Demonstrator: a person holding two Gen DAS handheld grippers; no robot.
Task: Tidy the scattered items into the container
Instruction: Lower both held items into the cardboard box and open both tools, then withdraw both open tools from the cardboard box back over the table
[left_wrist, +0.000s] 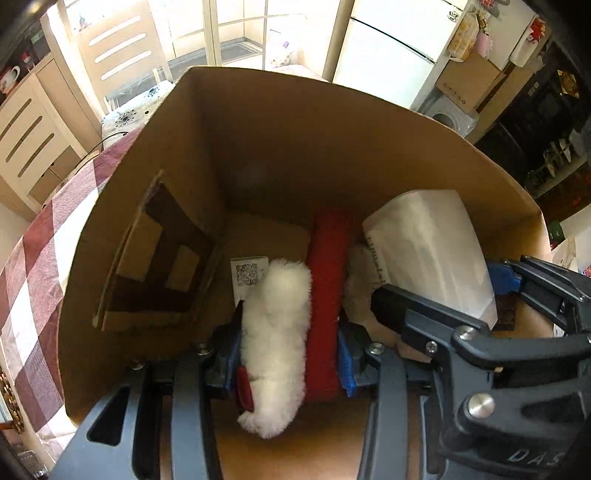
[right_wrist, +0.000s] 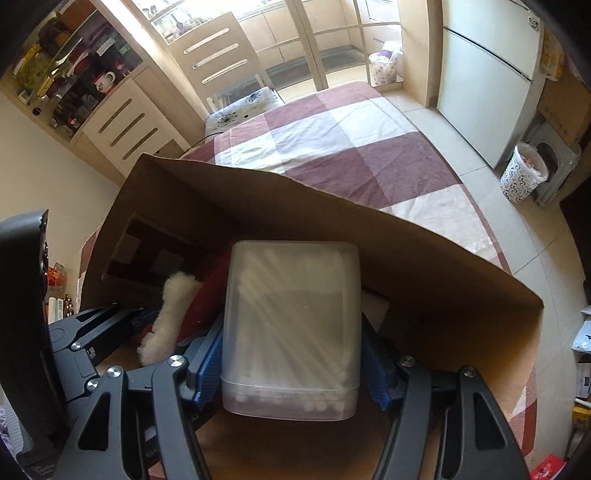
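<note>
I have both hands lowered into the cardboard box (left_wrist: 332, 147), which fills the middle of each view and stands on a surface under a maroon-and-white checked cloth (right_wrist: 332, 140). My left gripper (left_wrist: 288, 354), at the bottom centre of the left view, has its jaws clamped on a red-and-white plush item (left_wrist: 295, 314), fluffy white trim on the left and red fabric on the right; the blue pads press it from both sides, and I grip it across the narrow width so the soft body bunches rather than slipping out. Its far end reaches down toward the box floor, next to a small card with a QR code (left_wrist: 248, 275) lying there. My right gripper (right_wrist: 291, 354), at the bottom centre of the right view, is closed on a translucent plastic box of cotton swabs (right_wrist: 291, 325), pads squeezing its two long sides, swab tips showing at the near end. I hold it lengthwise and pointing steeply down so it can slide in beside the plush without catching the cardboard rim. In the left view that same case shows at the right, leaning over something pale I cannot identify. Both items look to be inside the walls already, so I judge the next thing needed is letting go, once each rests on the bottom.
</note>
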